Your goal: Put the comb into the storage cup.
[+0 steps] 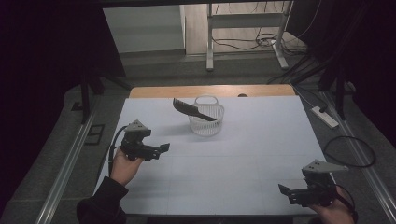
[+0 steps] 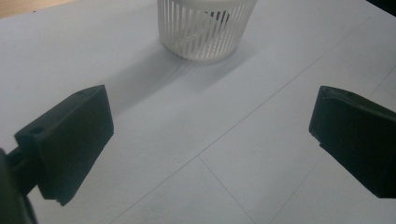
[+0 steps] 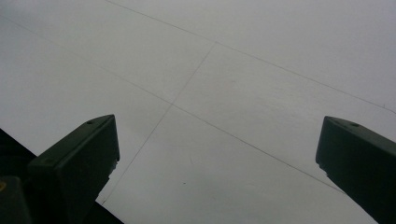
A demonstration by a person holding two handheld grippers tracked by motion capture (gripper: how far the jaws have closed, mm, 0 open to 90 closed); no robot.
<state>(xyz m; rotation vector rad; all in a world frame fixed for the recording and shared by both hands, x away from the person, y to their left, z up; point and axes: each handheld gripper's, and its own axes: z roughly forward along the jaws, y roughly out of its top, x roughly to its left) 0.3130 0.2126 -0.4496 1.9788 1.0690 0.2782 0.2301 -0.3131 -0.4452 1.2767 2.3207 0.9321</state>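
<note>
- The white slatted basket (image 1: 206,119) stands in the upper middle of the high view, on the white table (image 1: 233,158); a dark comb (image 1: 191,109) lies tilted across its rim, one end inside, the toothed end jutting out toward the upper left
- The left gripper (image 1: 163,148) hovers at the left of centre, jaws spread wide and holding nothing; in the left gripper view the basket (image 2: 205,28) sits at the top middle, well ahead of the jaws
- The right gripper (image 3: 215,158) sits low in the bottom right corner of the high view, well apart from the basket; its jaws also gape wide over bare table, empty
- The work in hand looks to me like a reach for the comb or basket by the left gripper; to do it well I would keep the jaws wide, come in level with the jutting end of the comb, and close on its spine rather than the teeth; a push against the light basket could tip or slide it, so the approach should be slow
- Count: one basket; one comb; two grippers; two hands
</note>
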